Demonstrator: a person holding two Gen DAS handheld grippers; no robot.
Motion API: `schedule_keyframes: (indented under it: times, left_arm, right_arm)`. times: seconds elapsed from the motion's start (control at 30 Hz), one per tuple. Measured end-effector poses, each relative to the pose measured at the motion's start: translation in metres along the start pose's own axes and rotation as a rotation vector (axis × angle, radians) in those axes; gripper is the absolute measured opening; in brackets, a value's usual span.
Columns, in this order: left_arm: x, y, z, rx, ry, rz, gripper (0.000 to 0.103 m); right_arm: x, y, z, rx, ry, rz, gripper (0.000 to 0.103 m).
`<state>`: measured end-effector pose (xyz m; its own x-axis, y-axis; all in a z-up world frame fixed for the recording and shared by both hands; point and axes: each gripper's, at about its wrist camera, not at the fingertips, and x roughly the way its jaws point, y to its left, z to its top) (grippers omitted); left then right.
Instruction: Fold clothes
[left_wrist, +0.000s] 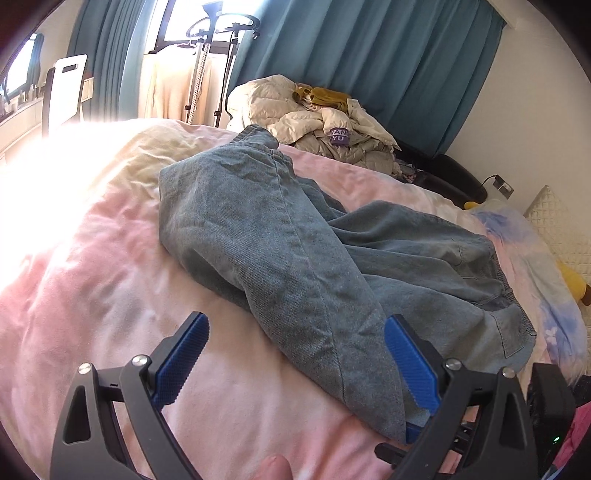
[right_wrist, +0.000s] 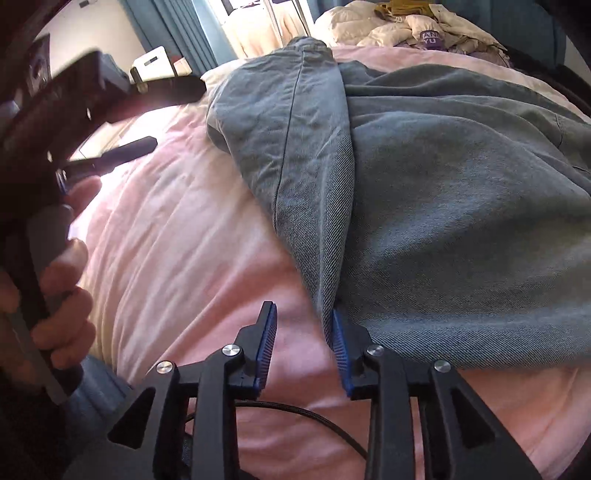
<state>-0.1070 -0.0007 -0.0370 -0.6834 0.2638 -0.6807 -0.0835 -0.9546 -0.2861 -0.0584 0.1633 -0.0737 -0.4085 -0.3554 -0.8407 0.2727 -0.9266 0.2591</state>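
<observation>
Jeans (left_wrist: 280, 236) half-folded mid-bed (left_wrist: 92, 280), leg doubled over. My left gripper (left_wrist: 295, 354) gapes wide, right gripper (right_wrist: 304, 343) narrowly apart, neither holding, ready to regrasp.

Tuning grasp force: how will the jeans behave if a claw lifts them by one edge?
Probably floppy: the jeans lie creased and draped over the bed, so a lifted edge should trail the rest. Likely heavy for cloth: thick denim in doubled layers. Unlikely to slip: the twill weave looks coarse.
</observation>
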Motion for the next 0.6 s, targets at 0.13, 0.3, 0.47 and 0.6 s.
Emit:
schedule_keyframes:
  times: [0.13,0.3,0.47,0.6]
  left_arm:
    - [0.011,-0.001,-0.013,0.000,0.038,0.026,0.097]
    - [0.016,-0.017,-0.015,0.066,0.029,0.102,0.097]
    - [0.023,-0.037,0.012,0.104,0.024,0.168,0.097]
    - [0.052,-0.057,0.053,0.112,0.126,0.161,0.097]
  right_arm:
    - [-0.017,-0.032,0.003,0.128,-0.063,-0.024,0.046]
    - [-0.030,-0.070,0.010,0.283,-0.152,-0.073,0.047]
    - [-0.041,-0.102,0.014,0.404,-0.187,-0.140,0.047]
    - [-0.053,-0.119,0.015,0.414,-0.219,-0.216,0.047]
